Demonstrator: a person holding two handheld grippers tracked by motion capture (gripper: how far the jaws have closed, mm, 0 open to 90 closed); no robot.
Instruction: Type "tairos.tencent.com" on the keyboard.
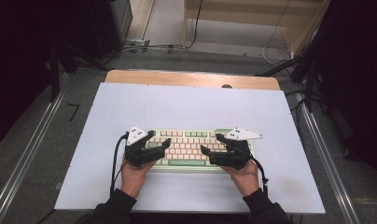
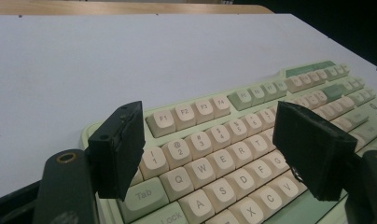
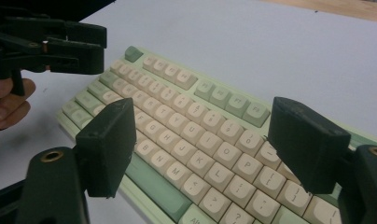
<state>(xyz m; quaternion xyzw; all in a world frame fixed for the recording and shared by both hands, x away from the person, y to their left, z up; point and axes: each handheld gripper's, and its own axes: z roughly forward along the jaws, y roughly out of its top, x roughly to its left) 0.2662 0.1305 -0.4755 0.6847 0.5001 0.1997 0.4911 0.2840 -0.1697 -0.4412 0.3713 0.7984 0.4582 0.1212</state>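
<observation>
Your left gripper (image 1: 164, 145) and right gripper (image 1: 206, 152) both hover with jaws spread wide and grasping nothing, over the left and right ends of the green-and-cream keyboard (image 1: 189, 147), which lies flat near your edge of the pale table (image 1: 186, 105).

Your left gripper (image 1: 159, 145) and right gripper (image 1: 210, 150) cover both ends of the keyboard (image 1: 189, 144) in the high view, where its key legends are too small to read. In the left gripper view, the rows nearest you run off the bottom edge beneath the jaws. Your sleeves are cut off below.
</observation>
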